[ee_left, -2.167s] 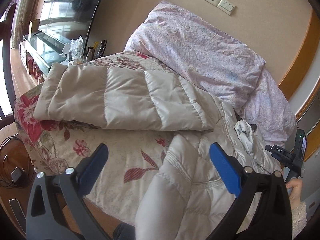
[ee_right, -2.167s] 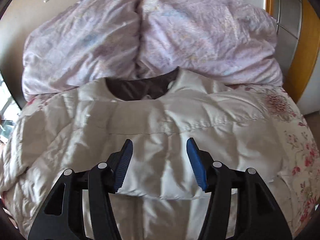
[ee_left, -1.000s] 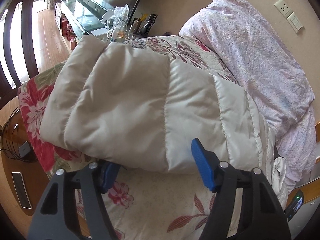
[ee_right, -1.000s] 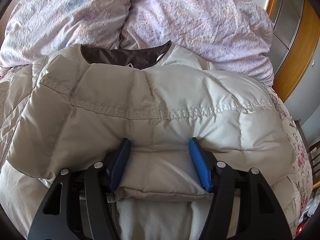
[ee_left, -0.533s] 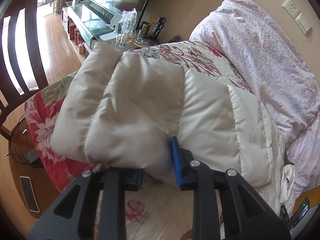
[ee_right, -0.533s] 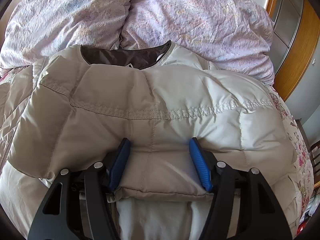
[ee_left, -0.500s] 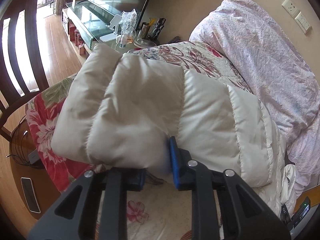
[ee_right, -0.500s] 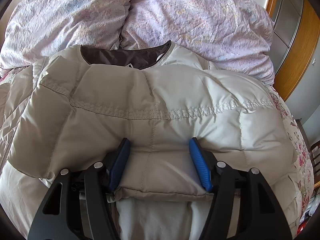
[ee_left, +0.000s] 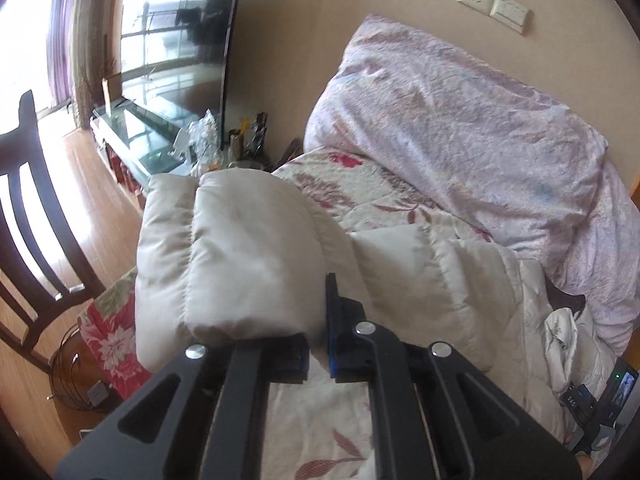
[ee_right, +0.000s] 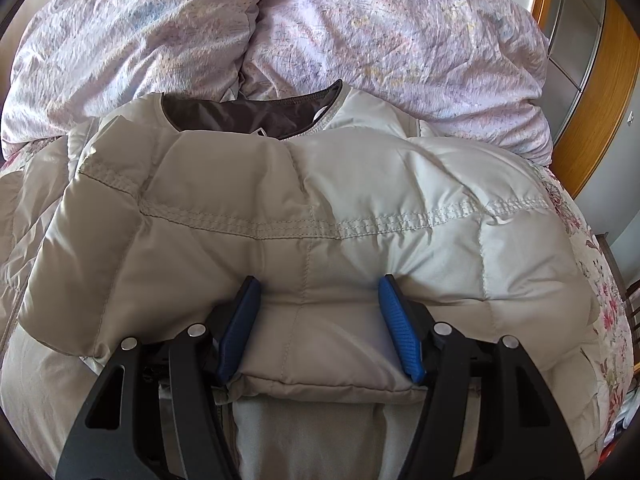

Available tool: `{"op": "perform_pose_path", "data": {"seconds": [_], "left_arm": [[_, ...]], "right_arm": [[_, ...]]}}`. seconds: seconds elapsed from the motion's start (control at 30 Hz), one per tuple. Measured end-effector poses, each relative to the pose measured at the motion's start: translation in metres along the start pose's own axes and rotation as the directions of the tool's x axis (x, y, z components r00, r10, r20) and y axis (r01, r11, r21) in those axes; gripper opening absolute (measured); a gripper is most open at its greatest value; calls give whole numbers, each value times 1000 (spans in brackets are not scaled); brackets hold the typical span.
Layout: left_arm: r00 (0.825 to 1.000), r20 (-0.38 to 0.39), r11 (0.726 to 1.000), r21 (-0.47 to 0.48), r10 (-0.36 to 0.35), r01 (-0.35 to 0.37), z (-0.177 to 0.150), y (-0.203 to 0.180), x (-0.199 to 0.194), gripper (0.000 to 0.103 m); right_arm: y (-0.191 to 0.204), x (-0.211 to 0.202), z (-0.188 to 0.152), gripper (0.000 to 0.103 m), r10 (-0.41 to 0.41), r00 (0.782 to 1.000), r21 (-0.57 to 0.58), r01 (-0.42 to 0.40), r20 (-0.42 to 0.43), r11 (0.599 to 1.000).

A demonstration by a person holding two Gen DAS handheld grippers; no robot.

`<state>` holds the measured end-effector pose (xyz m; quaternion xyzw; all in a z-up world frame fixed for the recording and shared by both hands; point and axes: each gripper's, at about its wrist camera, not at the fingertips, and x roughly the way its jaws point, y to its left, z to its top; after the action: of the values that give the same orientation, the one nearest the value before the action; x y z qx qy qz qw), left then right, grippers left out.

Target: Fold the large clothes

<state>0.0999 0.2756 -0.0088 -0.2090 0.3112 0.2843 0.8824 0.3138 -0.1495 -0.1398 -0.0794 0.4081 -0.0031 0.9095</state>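
Note:
A cream puffer jacket (ee_right: 320, 208) lies on a bed with a flowered cover (ee_left: 384, 200). Its dark-lined collar (ee_right: 248, 114) points toward the pillows. My left gripper (ee_left: 318, 336) is shut on the jacket's sleeve (ee_left: 240, 256) and holds its cuff end lifted above the bed. My right gripper (ee_right: 318, 328) is open, with a folded edge of the jacket lying between its blue pads (ee_right: 400, 332). The right gripper also shows at the lower right of the left wrist view (ee_left: 596, 404).
A crumpled lilac duvet (ee_right: 320, 28) fills the head of the bed. A dark wooden chair (ee_left: 36, 216) stands left of the bed. A TV (ee_left: 176, 36) and a cluttered glass stand (ee_left: 160, 140) are behind. Cables and a charger (ee_left: 92, 390) lie on the floor.
My left gripper closed on the sleeve edge and has lifted it up off the bed. The right gripper has stayed still, open around the folded edge.

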Motion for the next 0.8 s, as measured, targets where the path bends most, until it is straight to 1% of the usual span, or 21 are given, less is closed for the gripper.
{"op": "perform_pose_path", "data": {"seconds": [0.1,0.17,0.27,0.37,0.43,0.5,0.6,0.7,0.77,0.8], "left_arm": [[997,40,994,89,-63,59,9,-44,-17,6],[993,53,983,155,-109,99,9,-77,-25,6],[982,58,955,252,-179,159,4,-128,-35,6],[967,40,916,333,-253,226,-7,-174,-42,6],[953,19,885,375,-304,275,-19,-202,-47,6],[936,-18,854,404,-352,329,-30,-227,-48,6],[911,-77,808,437,-405,396,-49,-262,-45,6],[900,-132,774,469,-415,426,-72,-293,-35,6],[897,-175,762,476,-407,439,-86,-311,-22,6],[894,-199,759,475,-401,446,-93,-318,-16,6]], "right_arm": [[0,1,0,64,10,1000,9,-10,-1,1000],[-1,0,1,64,19,1000,17,-19,-1,1000],[-2,-1,1,64,41,999,34,-41,-2,999],[-7,-1,2,65,68,998,54,-68,-1,996],[-9,-2,1,67,90,996,69,-90,2,994],[-10,-3,0,70,122,993,88,-122,8,989],[-16,-4,-1,73,188,982,126,-190,24,974],[-28,-4,-3,73,249,967,175,-255,53,951],[-40,-6,-4,73,279,956,217,-292,87,932],[-47,-9,-6,73,278,954,245,-298,113,923]]}}
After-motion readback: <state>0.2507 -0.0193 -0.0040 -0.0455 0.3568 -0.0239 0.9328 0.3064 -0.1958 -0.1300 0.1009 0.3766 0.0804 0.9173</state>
